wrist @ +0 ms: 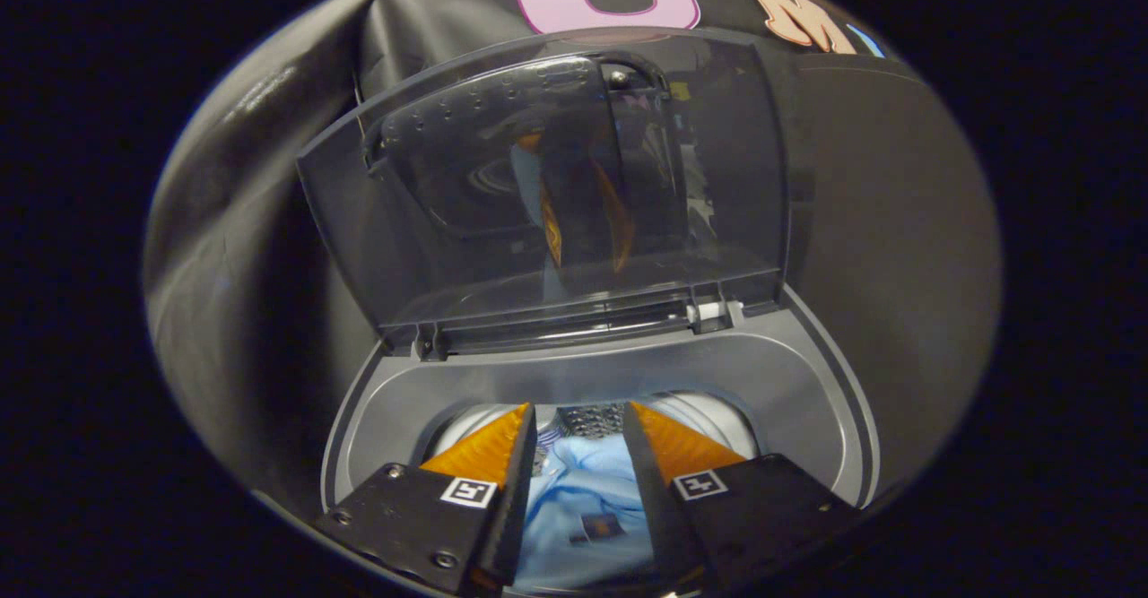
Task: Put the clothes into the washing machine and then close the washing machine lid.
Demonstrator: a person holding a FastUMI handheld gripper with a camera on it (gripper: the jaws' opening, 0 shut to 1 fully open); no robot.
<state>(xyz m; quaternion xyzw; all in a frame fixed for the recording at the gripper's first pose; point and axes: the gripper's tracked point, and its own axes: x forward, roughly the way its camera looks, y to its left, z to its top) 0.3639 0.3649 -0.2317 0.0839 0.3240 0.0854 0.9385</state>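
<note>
Gripper view: tongs [578, 419] poised over the mouth of the washing machine [807, 374], fingers [489, 446] parted a moderate width and pressing on nothing; pale blue clothes [583, 508] lie in the drum, seen between and below the fingers; smoky transparent lid [547, 195] stands raised on its rear hinge, beyond the fingers. Step in hand, by judgement: the release. Lift the tongs straight up clear of the fabric so nothing snags, then reach for the lid's upper edge and draw it forward and down evenly.

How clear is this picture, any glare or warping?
Gripper view: fisheye bends the grey washing machine rim; the raised smoky transparent lid reflects the open gripper and its orange fingers; the light blue shirt in the drum is evenly lit, sharp.
</note>
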